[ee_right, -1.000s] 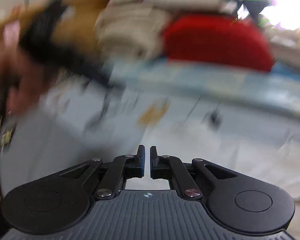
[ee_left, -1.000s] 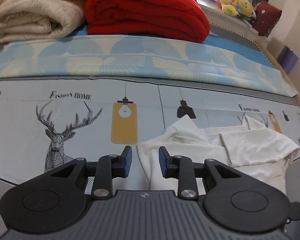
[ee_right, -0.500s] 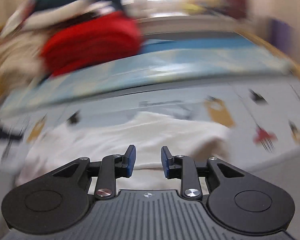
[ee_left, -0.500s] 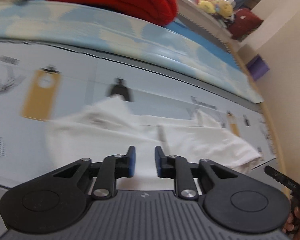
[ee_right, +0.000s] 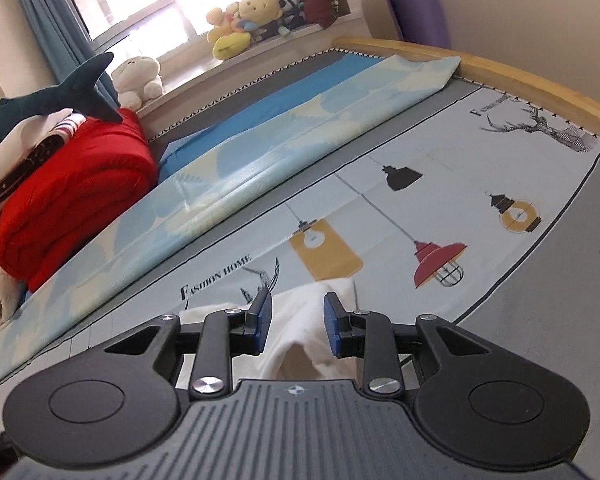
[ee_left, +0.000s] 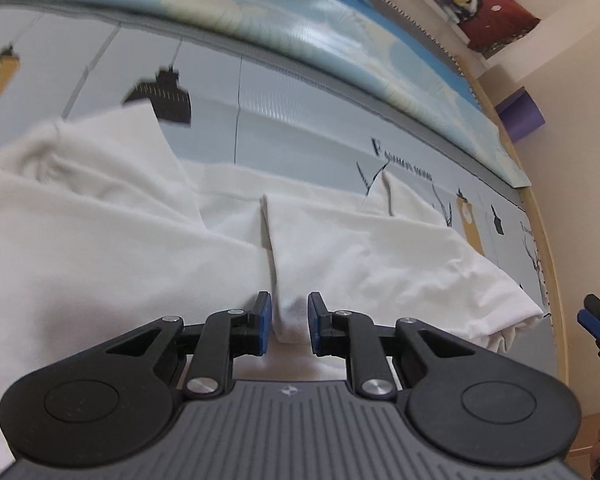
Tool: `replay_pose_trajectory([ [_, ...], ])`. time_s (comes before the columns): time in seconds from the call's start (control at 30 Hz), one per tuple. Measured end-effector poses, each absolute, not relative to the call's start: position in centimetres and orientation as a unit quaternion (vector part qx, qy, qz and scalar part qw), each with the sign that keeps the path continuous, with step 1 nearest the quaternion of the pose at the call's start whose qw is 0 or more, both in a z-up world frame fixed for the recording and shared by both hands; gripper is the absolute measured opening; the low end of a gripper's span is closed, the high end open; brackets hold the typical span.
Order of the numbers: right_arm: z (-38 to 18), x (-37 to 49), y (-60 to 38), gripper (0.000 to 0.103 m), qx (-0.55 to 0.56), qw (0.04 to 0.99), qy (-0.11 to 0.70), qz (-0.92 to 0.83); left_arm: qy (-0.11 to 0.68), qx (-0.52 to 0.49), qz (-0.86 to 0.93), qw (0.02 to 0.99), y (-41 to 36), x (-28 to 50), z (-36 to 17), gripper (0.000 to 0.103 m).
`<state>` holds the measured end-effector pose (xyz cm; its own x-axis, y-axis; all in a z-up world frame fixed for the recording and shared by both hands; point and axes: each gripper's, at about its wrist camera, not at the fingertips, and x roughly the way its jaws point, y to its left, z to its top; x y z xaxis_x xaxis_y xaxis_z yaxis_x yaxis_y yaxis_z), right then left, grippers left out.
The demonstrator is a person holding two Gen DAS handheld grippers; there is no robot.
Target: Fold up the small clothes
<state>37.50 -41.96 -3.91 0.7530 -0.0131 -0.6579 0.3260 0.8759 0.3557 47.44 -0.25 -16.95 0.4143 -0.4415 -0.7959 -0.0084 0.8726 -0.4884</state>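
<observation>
A crumpled white garment (ee_left: 148, 240) lies on the printed bed sheet (ee_left: 308, 120). In the left wrist view my left gripper (ee_left: 290, 322) is open, low over the cloth, with a raised fold of the garment between its blue pads. In the right wrist view my right gripper (ee_right: 298, 326) is open over the garment's right end (ee_right: 312, 304), with white cloth showing between its fingers. The tip of the right gripper also shows at the far right of the left wrist view (ee_left: 596, 324).
A folded light-blue patterned blanket (ee_right: 260, 152) runs across the bed behind the garment. A red quilt (ee_right: 72, 196), cream blankets and a plush shark (ee_right: 48, 100) are stacked at the back left. Soft toys (ee_right: 244, 20) sit on the windowsill. A wooden bed rail (ee_right: 520, 76) borders the right side.
Both grippers have swung toward the garment and come down close over it. The right gripper has opened from nearly shut. The left gripper has moved right along the cloth.
</observation>
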Motion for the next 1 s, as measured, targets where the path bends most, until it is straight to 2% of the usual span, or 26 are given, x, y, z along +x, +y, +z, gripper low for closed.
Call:
replay_pose_trajectory([
  [0.07, -3.7, 37.5, -42.2, 0.031, 0.231, 0.908, 0.336, -0.097, 0.525, -0.203, -0.136, 0.816, -1.0, 47.4, -17.4, 0.021],
  [0.13, -3.5, 37.3, -42.5, 0.031, 0.228, 0.908, 0.335, -0.103, 0.517, -0.183, -0.133, 0.826, -1.2, 47.3, -16.8, 0.006],
  [0.17, -3.6, 37.2, -42.7, 0.031, 0.227, 0.908, 0.336, -0.107, 0.509, -0.186, -0.133, 0.830, -0.9, 47.2, -16.3, 0.003],
  [0.33, -3.9, 37.4, -43.1, 0.031, 0.233, 0.902, 0.343, -0.117, 0.444, -0.226, -0.111, 0.860, 2.7, 46.0, -10.5, 0.002],
  [0.53, -4.0, 37.9, -42.8, 0.031, 0.243, 0.898, 0.350, -0.112, 0.432, -0.155, 0.006, 0.889, 8.3, 40.6, -3.8, 0.002],
  [0.8, -5.4, 38.7, -40.2, 0.032, 0.228, 0.887, 0.395, -0.076, 0.493, -0.178, 0.122, 0.843, 15.5, 37.7, -7.0, 0.006],
  [1.0, -8.4, 40.2, -37.6, 0.035, 0.204, 0.864, 0.460, -0.037, 0.485, -0.172, 0.093, 0.852, 15.5, 38.3, -6.7, 0.006],
])
